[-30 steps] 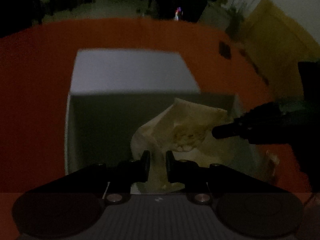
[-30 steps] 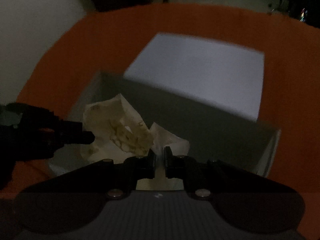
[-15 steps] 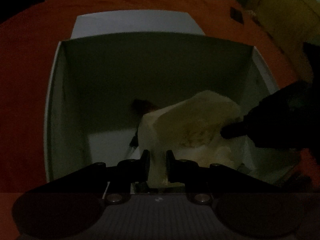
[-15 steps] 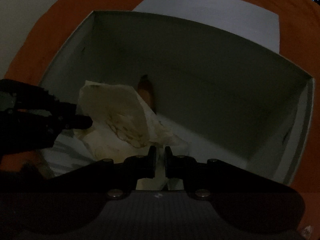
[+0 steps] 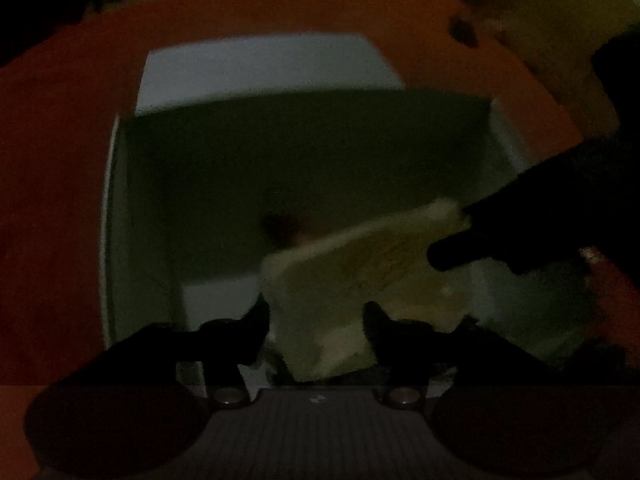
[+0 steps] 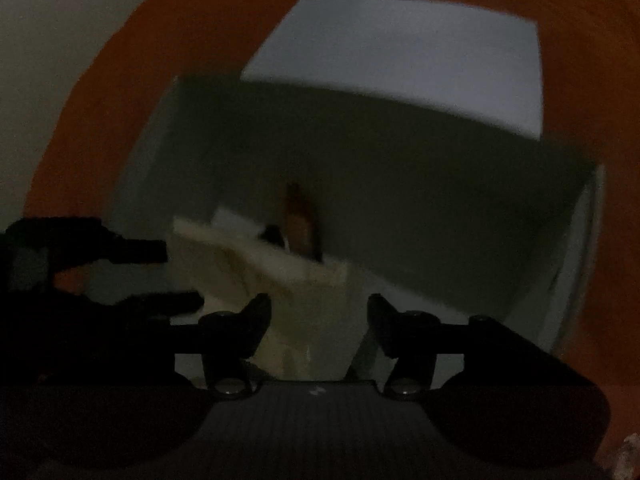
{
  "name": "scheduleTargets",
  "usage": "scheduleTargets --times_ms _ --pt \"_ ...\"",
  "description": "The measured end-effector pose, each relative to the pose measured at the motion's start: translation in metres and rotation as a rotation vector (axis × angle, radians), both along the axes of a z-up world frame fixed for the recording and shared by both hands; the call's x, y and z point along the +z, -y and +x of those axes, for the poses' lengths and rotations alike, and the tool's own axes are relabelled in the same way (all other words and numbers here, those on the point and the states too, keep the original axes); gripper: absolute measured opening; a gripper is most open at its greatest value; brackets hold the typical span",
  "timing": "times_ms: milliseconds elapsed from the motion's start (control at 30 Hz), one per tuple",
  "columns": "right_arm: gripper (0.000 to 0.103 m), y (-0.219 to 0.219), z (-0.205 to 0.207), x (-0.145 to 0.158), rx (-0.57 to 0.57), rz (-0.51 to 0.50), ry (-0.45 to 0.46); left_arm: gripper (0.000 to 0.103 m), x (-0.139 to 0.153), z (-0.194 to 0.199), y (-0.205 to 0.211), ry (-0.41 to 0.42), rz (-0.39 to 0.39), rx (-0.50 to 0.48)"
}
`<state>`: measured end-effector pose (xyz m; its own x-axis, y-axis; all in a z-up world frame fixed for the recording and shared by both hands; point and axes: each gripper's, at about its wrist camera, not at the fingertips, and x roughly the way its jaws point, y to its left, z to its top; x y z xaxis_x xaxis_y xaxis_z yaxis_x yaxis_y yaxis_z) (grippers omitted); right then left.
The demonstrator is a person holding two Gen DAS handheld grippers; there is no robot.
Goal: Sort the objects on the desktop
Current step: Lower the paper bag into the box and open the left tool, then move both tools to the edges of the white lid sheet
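A crumpled, stained cream paper (image 5: 360, 276) lies low in the open white box (image 5: 116, 220), leaning toward its right side. My left gripper (image 5: 316, 316) hangs over the box. Its jaws are opening, and the paper sits between them with no pad pressing on it. In the right wrist view the same paper (image 6: 240, 268) shows between the opening jaws of my right gripper (image 6: 318, 312), also loose. One of the right gripper's fingers (image 5: 452, 254) reaches in over the paper's right corner. The left gripper (image 6: 168, 274) shows at the left with its fingers apart.
The box stands on an orange cloth (image 5: 52, 200), its white lid flap (image 6: 400, 52) folded back behind it. A small brown object (image 6: 298, 220) lies against the box's far inner wall. A yellow shape (image 5: 560, 20) stands at the back right. The frames are dark and blurred.
Both grippers went from shut on the paper to jaws apart. The paper has dropped lower into the box. Both views have drawn back a little from the box.
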<state>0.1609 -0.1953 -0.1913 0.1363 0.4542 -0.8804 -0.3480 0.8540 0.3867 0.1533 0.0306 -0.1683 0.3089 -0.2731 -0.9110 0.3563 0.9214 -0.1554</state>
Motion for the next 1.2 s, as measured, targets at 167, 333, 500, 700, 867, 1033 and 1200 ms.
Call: scheduleTargets --times_ms 167,333,500,700,867,1033,1200 --pt "0.058 0.009 0.007 0.031 -0.008 0.025 0.053 0.066 0.021 0.003 0.000 -0.007 -0.040 0.001" --pt "0.058 0.009 0.022 0.058 0.003 0.058 0.102 0.066 0.037 0.015 -0.002 0.021 -0.020 -0.010" --pt "0.072 0.014 0.051 0.079 -0.019 0.094 0.059 0.066 0.050 0.048 -0.011 0.010 -0.057 0.048" --pt "0.087 0.034 0.094 0.101 -0.074 0.094 0.144 0.090 0.065 0.093 -0.030 0.061 -0.070 0.109" --pt "0.099 0.051 0.129 0.097 -0.092 -0.005 0.215 0.097 0.055 0.136 -0.043 0.012 0.021 0.092" --pt "0.101 0.077 0.164 0.063 -0.185 -0.068 0.221 0.103 0.031 0.186 -0.048 0.052 0.022 0.054" --pt "0.101 0.107 0.192 0.025 -0.282 0.002 0.187 0.103 0.004 0.235 -0.056 0.032 -0.036 0.016"
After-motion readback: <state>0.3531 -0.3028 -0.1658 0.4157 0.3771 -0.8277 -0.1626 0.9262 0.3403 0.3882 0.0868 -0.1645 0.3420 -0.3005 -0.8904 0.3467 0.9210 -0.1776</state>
